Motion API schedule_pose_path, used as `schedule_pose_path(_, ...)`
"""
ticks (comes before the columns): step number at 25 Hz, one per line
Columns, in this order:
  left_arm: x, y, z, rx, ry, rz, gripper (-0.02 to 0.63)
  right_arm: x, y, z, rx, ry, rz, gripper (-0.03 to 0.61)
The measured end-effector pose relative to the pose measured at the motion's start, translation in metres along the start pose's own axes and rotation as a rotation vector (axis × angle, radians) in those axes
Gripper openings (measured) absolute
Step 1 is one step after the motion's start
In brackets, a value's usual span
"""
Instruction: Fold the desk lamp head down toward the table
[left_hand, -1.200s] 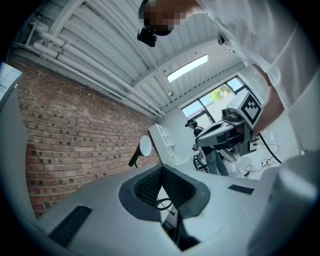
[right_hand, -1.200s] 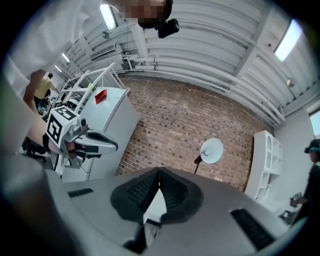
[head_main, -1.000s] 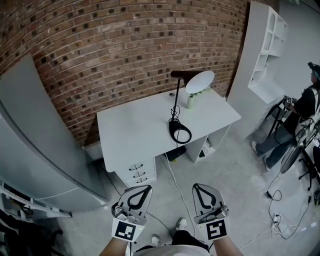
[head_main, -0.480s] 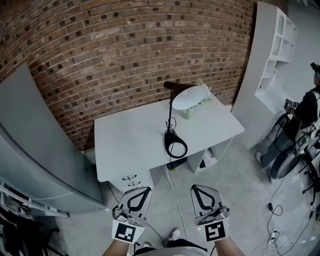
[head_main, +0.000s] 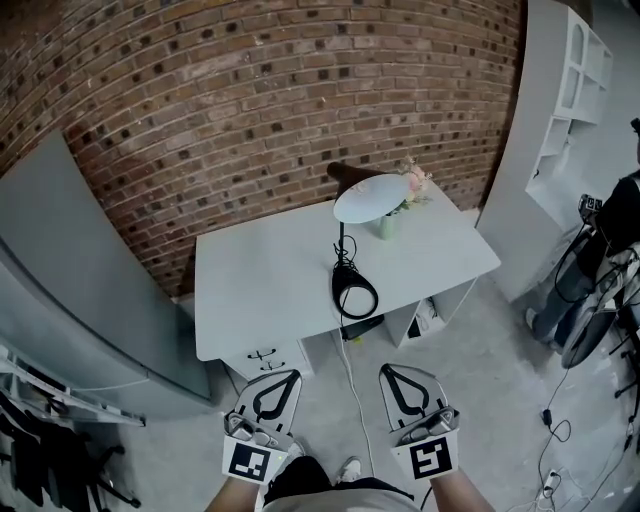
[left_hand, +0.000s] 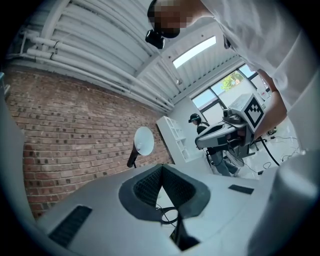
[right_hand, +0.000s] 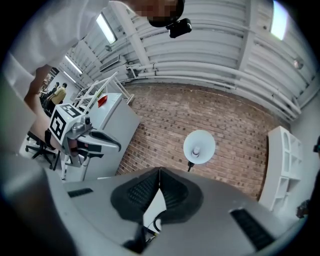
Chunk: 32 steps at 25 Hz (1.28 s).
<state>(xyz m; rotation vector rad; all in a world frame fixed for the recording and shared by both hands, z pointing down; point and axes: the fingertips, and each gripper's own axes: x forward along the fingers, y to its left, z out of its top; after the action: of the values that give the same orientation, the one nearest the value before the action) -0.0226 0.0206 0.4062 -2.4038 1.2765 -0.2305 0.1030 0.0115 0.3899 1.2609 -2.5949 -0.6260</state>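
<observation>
Approach is judged in hand: left claw (head_main: 287, 377) and right claw (head_main: 392, 372) are held closed, empty (well short of the desk (head_main: 260, 290)); the lamp head (head_main: 370, 196) must next be reached.

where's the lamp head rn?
Head view: lamp head sits raised over the back right of the white desk, near the brick wall, next to the flower vase.

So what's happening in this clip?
A person stands back from the white desk, holding the left claw and right claw out level, both shut and empty. The desk lamp sits on the desk near the brick wall, its head raised and not yet folded down. Nothing touches it.
</observation>
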Motion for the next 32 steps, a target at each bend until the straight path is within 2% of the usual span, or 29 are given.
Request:
schedule_pose_path(7,0.014,0.004,-0.004,-0.001,-0.007,-0.02,0.008,0.007,-0.013,-0.005,0.003,0.006,-0.029,0.017)
schedule_pose_path(11,0.034,0.019,-0.01,0.018,-0.027,-0.042,0.008,0.024,-0.024,-0.004,-0.026,0.016,-0.052,0.017)
schedule_pose_path(19,0.076,0.052,-0.025,-0.013,-0.079,-0.1,0.008,0.072,-0.051,0.001,-0.064,0.057,-0.088,0.017)
schedule_pose_path(26,0.103,0.093,-0.042,-0.022,-0.125,-0.158,0.008,0.121,-0.072,0.024,-0.112,0.078,-0.135,0.018)
schedule_pose_path(30,0.11,0.109,-0.048,-0.036,-0.147,-0.182,0.008,0.141,-0.081,0.042,-0.15,0.083,-0.12,0.02)
schedule_pose_path(32,0.114,0.113,-0.049,-0.039,-0.153,-0.189,0.008,0.148,-0.089,0.054,-0.2,0.081,-0.118,0.02)
